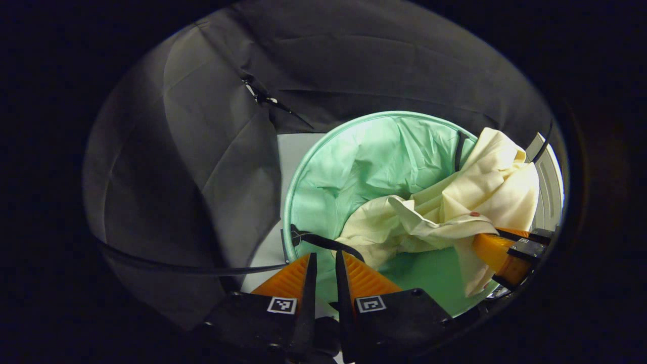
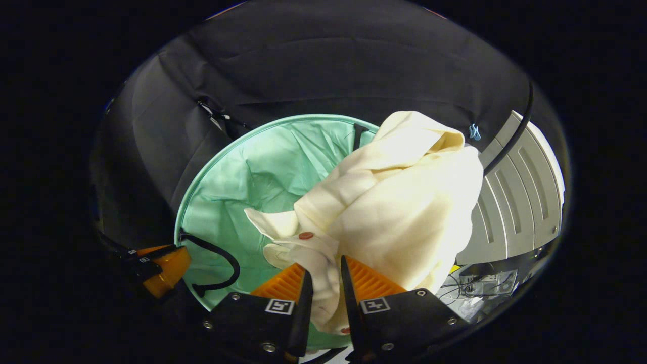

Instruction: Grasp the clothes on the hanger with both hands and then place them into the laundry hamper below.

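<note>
The right gripper (image 2: 324, 270) is clamped on a fold of the cream shirt (image 2: 399, 202): cloth fills the narrow gap between its two fingers and runs down between them. Each finger carries a small square black-and-white marker tag at its base; no readable writing shows on them. In the left gripper view the left gripper (image 1: 323, 263) has its fingers drawn close together with only a thin slot between them, and nothing sits in that slot; a black strap handle (image 1: 323, 241) of the hamper lies just past its tips.

The shirt hangs from the right gripper over the open mouth of the mint green laundry hamper (image 2: 242, 177), part of it draped across the far-right rim and part bunched inside. A small reddish button (image 2: 306, 235) shows near the grip.

Behind the hamper hangs the black cloth wall (image 1: 202, 151), creased, with a clip on it. A black cable (image 2: 510, 136) crosses a grey ribbed panel (image 2: 520, 202) to the right of the hamper; the right gripper view also takes in some loose wires low on that side.

Each view catches the other gripper at the hamper's edge, the right one in the left gripper view gripping the shirt.
</note>
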Motion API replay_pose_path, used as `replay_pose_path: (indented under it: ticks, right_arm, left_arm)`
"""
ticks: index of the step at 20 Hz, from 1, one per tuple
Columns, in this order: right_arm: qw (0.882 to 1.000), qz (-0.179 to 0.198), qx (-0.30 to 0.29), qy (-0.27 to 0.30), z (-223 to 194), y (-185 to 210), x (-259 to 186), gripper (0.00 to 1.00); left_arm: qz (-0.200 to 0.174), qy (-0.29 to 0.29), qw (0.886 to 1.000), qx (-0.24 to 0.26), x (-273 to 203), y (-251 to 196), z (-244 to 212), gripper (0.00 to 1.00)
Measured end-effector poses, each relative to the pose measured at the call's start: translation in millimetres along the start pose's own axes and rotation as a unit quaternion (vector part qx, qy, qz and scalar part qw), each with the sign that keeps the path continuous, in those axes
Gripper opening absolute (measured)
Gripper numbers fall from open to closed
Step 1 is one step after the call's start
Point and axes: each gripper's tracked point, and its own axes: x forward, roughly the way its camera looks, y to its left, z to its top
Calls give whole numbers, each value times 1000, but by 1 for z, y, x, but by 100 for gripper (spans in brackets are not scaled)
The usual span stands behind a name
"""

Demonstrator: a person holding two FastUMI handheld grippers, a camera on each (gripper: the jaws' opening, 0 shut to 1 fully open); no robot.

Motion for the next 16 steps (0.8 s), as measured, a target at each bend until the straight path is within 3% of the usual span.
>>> replay_pose_path:
  ticks: [3,4,5,6,7,9,10,11,16]
  right_arm:
    - [1000,-10,-7,-15,8,-8,-9,52]
    - [1000,-13,-8,-19,11,-10,-13,49]
    - [1000,-14,-11,-24,16,-12,-17,63]
    - [999,-19,-15,-28,20,-14,-20,66]
    - [999,-24,-19,-35,26,-19,-25,65]
    - [998,-29,-23,-51,35,-25,-34,84]
    - [998,-30,-23,-59,41,-27,-41,88]
    - [997,-32,-21,-66,46,-30,-49,94]
    - [994,-39,-14,-104,72,-48,-89,94]
  left_arm:
    - [3,-6,1000,-4,-8,2,6,42]
    - [3,-8,1000,-6,-11,3,9,40]
    - [4,-12,1000,-5,-12,3,12,39]
    - [5,-15,1000,-3,-16,3,15,41]
    - [7,-18,1000,-1,-21,5,18,60]
    - [15,-23,1000,0,-26,6,20,99]
    - [19,-26,999,0,-30,7,23,95]
    - [22,-31,999,0,-33,7,24,98]
    - [30,-66,997,5,-63,9,47,96]
